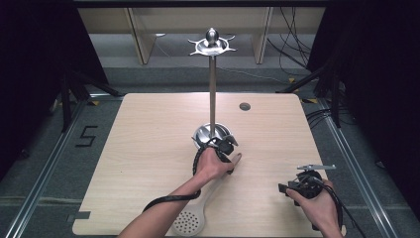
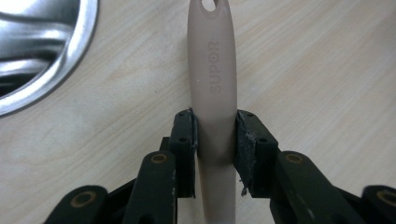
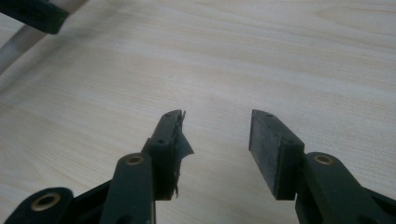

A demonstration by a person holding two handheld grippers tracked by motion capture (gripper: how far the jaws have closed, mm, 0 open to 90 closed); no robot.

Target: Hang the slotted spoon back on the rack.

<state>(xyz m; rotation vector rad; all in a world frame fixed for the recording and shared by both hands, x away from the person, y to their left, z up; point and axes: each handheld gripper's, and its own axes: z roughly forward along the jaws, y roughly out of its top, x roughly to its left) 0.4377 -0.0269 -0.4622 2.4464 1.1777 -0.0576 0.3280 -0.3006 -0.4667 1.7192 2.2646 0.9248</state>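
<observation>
Left tool [image 2: 215, 140] clamped on handle of beige plastic slotted spoon [image 2: 212, 93], both pads flat vs. the handle's sides, just behind the embossed brand lettering. Handle's long axis runs straight out ahead of that tool, hang-hole end furthest fwd; perforated bowl trails back behind the tool toward the person, lying on the pale wood-grain worktop [image 1: 148, 148]. Can't tell whether handle is lifted or resting. Polished steel round base of tall utensil stand [image 1: 212, 135] just ahead of left tool, slightly to its left; hook crown high up the pole.

Right tool [image 3: 215, 140] empty, jaws apart, hovering over bare worktop well off to the side of the spoon; left hand [image 1: 213, 163] plainly the nearer one.

Probable next move (guess): raise handle toward a hook, so hole end leading matters.

Hidden/unclear: in high view, grip point covered by hand; spoon bowl edge partly behind forearm; torn pad lining on right tool's left jaw.
</observation>
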